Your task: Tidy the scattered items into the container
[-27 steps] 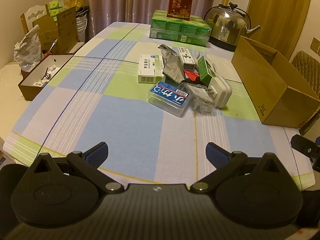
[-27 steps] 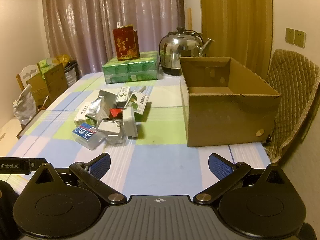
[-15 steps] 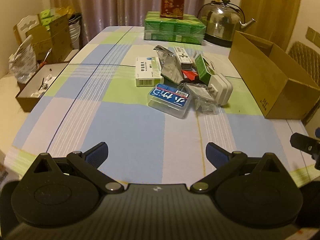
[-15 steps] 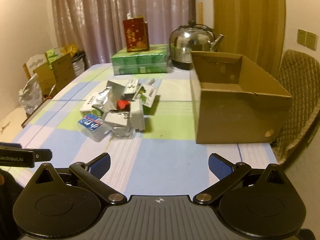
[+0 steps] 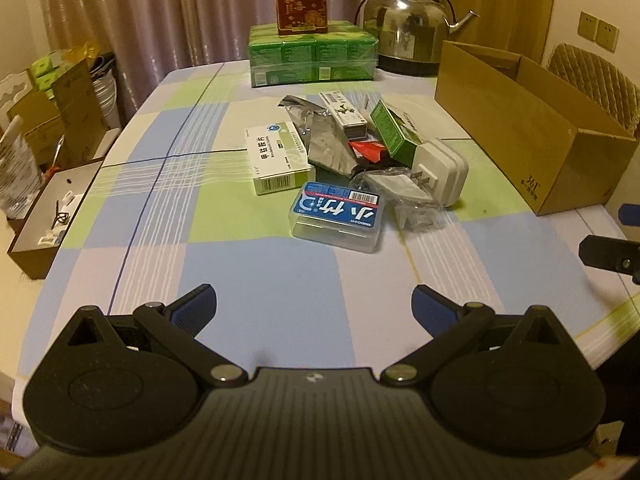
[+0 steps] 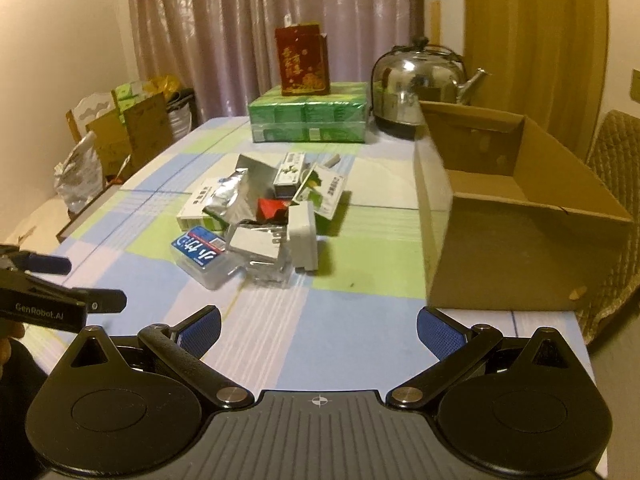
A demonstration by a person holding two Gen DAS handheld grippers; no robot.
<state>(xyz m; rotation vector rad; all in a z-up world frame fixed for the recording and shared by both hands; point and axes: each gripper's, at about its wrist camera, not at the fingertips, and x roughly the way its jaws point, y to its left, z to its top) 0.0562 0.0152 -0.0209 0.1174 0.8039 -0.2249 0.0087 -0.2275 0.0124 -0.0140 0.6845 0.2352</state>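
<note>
So we've got the left gripper (image 5: 314, 306) and right gripper (image 6: 318, 330) both spread wide, holding nothing, hovering over the table's (image 5: 260, 280) near edge. The scattered items (image 5: 356, 160) sit piled mid-table: a blue-labelled plastic case (image 5: 336, 218), white charger (image 5: 440, 170), medicine boxes. The open cardboard box (image 6: 516, 216) sits along the right edge.

Warm, dim indoor light is tinting both views yellow. Fisheye distortion is bending the edges. Glare is shining on the kettle (image 5: 408, 36).
</note>
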